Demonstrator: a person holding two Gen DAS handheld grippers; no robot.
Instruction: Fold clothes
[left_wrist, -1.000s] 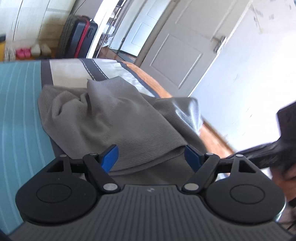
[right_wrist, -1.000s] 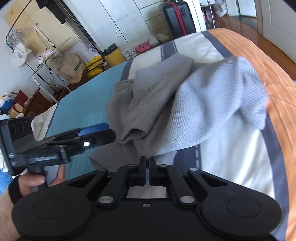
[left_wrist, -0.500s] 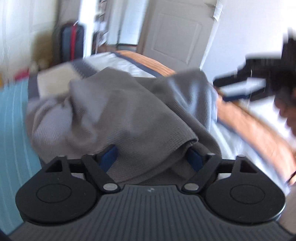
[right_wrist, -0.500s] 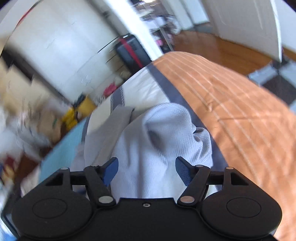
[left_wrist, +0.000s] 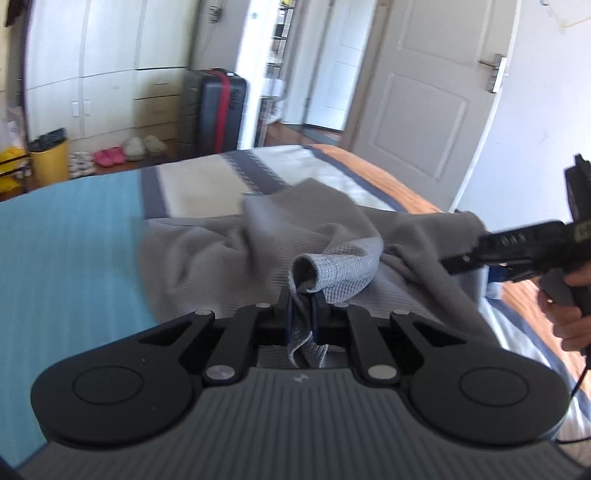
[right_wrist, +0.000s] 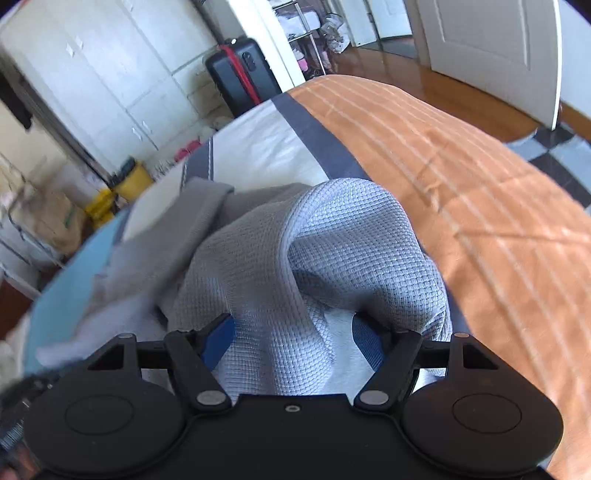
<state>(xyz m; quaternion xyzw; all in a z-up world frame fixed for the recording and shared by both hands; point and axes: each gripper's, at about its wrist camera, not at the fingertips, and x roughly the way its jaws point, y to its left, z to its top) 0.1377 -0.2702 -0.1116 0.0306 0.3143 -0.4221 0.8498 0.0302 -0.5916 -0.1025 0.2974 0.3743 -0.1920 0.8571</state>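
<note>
- The garment (left_wrist: 229, 251), a grey waffle-knit piece, lies crumpled on the bed (left_wrist: 66, 236), across the cream band and the grey stripes between the blue and orange parts of the cover.
- The left gripper (left_wrist: 303, 306) has its fingers drawn together on a rolled edge of the garment; a fold loops up just ahead of the tips and a tail of cloth hangs down behind them.
- The right gripper (right_wrist: 291, 332) stands with its fingers spread wide, blue pads (right_wrist: 221, 334) showing, and a ridge of the garment runs up between them. Cloth lies over the right-hand finger; whether either pad presses it I cannot tell.
- In the left wrist view the right gripper (left_wrist: 476, 254) comes in from the right side, held by a hand (left_wrist: 569, 314), its tip at the garment's raised far edge near the orange side of the bed.
- Beyond the foot of the bed stand a black suitcase (left_wrist: 216, 107) with a red strap, white cupboards (left_wrist: 103, 74), a yellow bin (left_wrist: 50, 157) and some shoes (left_wrist: 122, 151) on the floor.
- A door (left_wrist: 424, 96) stands open to the right of them.
</note>
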